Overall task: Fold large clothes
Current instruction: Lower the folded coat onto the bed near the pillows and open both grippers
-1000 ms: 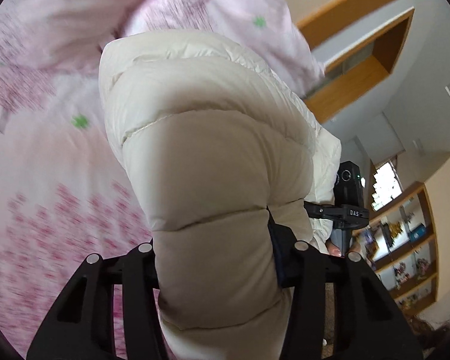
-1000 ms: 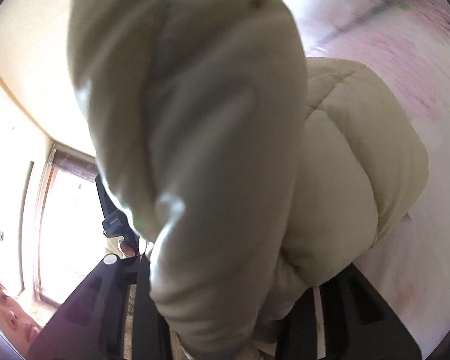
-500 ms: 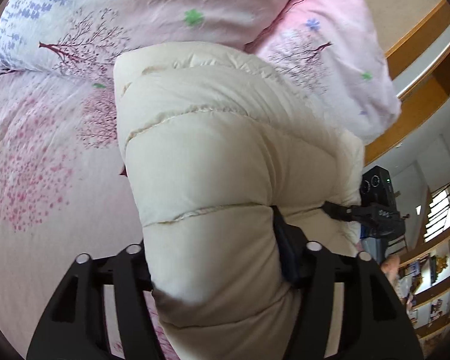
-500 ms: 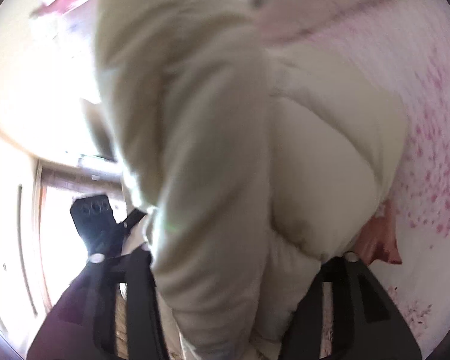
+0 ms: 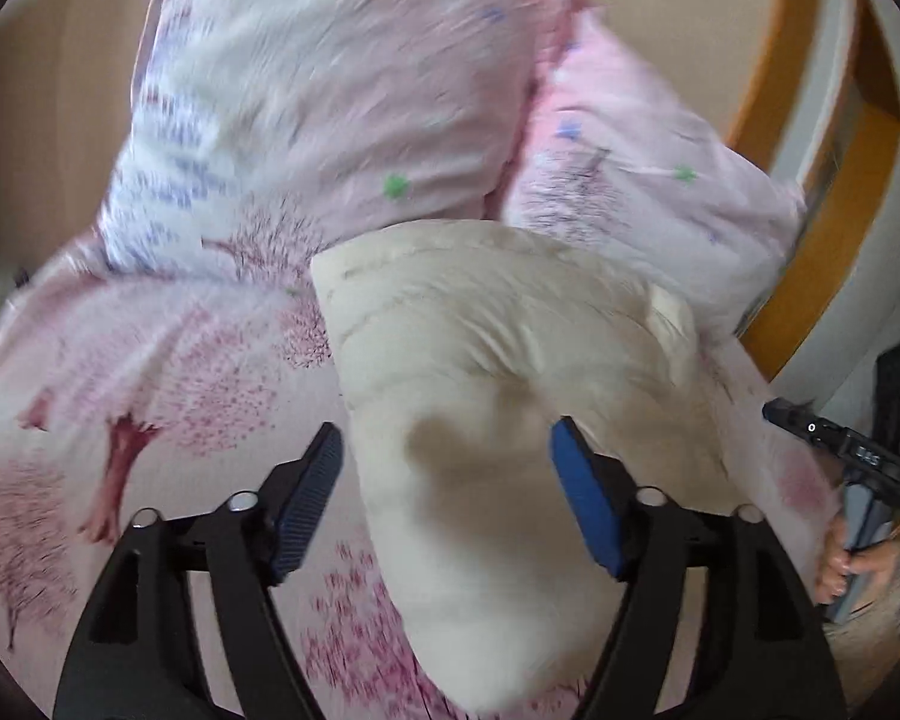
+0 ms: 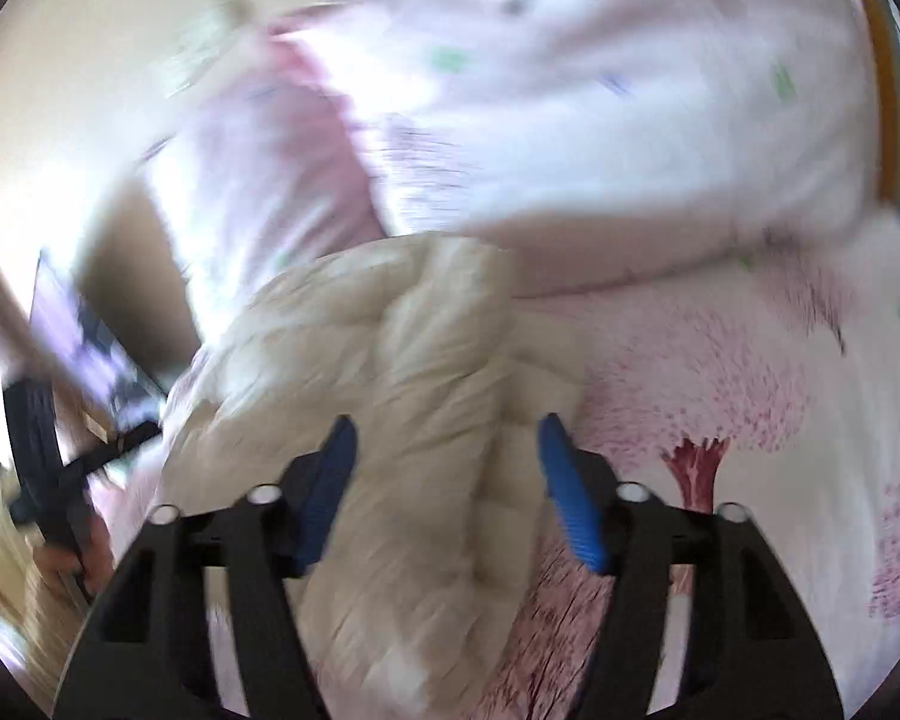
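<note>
A cream quilted puffer jacket [image 5: 498,372] lies bunched on the pink floral bed sheet [image 5: 168,396]. My left gripper [image 5: 447,450] is open, its blue-padded fingers [image 5: 588,504] standing apart on either side of a jacket fold. In the right wrist view the same jacket [image 6: 384,396] lies on the sheet [image 6: 720,372], blurred by motion. My right gripper [image 6: 444,441] is open too, its blue fingers [image 6: 570,498] wide apart over the jacket. The other gripper shows at the right edge of the left wrist view [image 5: 858,462].
Two pink floral pillows [image 5: 342,120] [image 5: 642,168] lie behind the jacket at the head of the bed. A wooden shelf frame [image 5: 828,192] stands to the right. The beige wall [image 5: 48,90] is behind.
Both grippers were shut on the jacket and held it up. Now both have opened and the jacket has dropped onto the bed. Both views have swung toward the pillows.
</note>
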